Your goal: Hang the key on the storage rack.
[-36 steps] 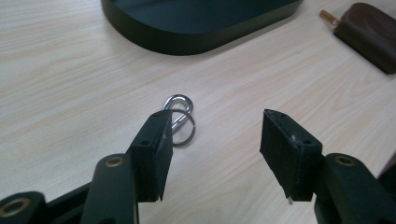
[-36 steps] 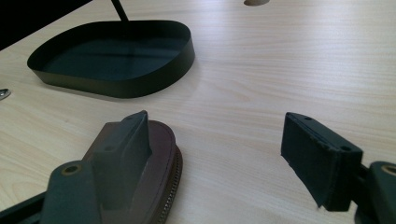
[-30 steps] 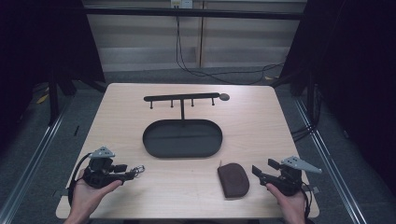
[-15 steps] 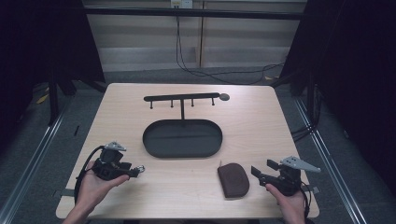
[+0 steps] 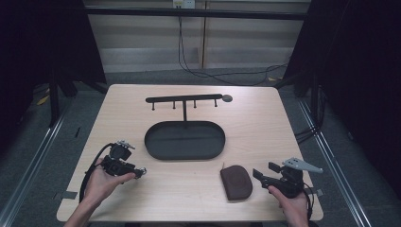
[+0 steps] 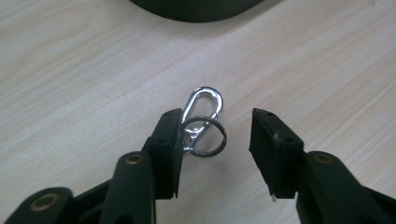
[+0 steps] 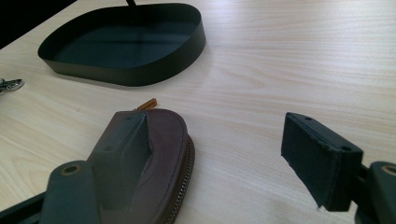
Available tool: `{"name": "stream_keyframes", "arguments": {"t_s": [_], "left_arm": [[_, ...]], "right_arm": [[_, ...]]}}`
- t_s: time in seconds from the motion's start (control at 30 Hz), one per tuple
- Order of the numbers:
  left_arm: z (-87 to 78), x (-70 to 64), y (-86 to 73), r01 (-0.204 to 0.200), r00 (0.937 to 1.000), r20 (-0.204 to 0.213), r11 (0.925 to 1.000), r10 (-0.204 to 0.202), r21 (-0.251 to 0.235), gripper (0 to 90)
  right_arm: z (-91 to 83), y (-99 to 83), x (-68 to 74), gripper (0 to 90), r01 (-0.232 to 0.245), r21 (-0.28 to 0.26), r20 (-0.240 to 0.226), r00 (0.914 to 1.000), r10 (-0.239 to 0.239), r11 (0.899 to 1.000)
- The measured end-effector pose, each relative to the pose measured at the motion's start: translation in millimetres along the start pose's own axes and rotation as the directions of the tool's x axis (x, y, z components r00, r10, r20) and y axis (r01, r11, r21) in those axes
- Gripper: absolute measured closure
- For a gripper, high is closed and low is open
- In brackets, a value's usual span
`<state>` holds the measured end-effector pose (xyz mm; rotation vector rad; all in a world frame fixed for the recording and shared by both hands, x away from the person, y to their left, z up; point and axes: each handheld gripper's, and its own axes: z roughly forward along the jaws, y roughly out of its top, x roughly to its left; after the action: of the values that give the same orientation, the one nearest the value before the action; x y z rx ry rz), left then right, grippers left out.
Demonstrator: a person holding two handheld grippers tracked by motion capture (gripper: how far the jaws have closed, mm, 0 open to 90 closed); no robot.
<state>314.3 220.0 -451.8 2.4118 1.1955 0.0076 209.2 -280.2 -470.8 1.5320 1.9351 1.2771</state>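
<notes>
In the high view, the left gripper has moved inward and forward across the desk compared with one second ago; it is now closer to the near left rim of the dark oval tray, and the hand under it has turned more toward the centre. A small metal clip with a ring lies at the tips of its fingers. The right gripper rests in nearly the same place as before, with its fingers pointing at the brown zipped pouch, which has not shifted. Behind the tray stands the black hook rack, unchanged. In the left gripper view, the fingers are spread apart and grasp nothing; the silver clip with its ring lies flat on the desk between them, touching the inner face of the left finger and well apart from the right one. In the right gripper view, the fingers are also released and wide; the pouch lies under and just beyond the left finger, while the right finger is over bare desk. The tray is farther ahead of the fingers, to the left.
</notes>
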Motion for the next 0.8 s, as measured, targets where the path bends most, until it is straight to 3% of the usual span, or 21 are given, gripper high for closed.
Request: {"name": "stream_keyframes", "arguments": {"t_s": [0.13, 0.23, 0.4, 0.7, 0.8], "left_arm": [[4.8, 2.1, 2.3, 0.005, 1.0000, 0.006, 0.9994, -0.005, 0.035, 56.6], [8.7, 0.7, 6.6, -0.009, 0.9997, -0.022, 0.9973, 0.010, 0.073, 56.4], [12.9, -2.9, 12.6, -0.030, 0.9991, -0.028, 0.9927, 0.033, 0.117, 55.4], [17.6, -2.8, 13.6, -0.022, 0.9987, -0.043, 0.9907, 0.028, 0.135, 61.2], [17.9, -1.7, 13.9, -0.039, 0.9981, -0.041, 0.9888, 0.045, 0.144, 62.6]], "right_arm": [[0.6, 0.0, -0.2, 23.6, -0.002, 0.004, -0.004, 1.0000, 0.002, 1.000], [1.2, 0.0, 0.1, 23.6, -0.003, 0.011, -0.006, 1.0000, 0.003, 1.000], [1.3, 0.0, -0.3, 23.6, -0.004, 0.012, -0.008, 1.0000, 0.004, 1.000], [1.7, -0.1, -0.3, 23.6, -0.006, 0.014, -0.014, 0.9999, 0.006, 1.000], [1.5, -0.1, -0.3, 23.6, -0.006, 0.015, -0.012, 0.9999, 0.006, 1.000]]}}
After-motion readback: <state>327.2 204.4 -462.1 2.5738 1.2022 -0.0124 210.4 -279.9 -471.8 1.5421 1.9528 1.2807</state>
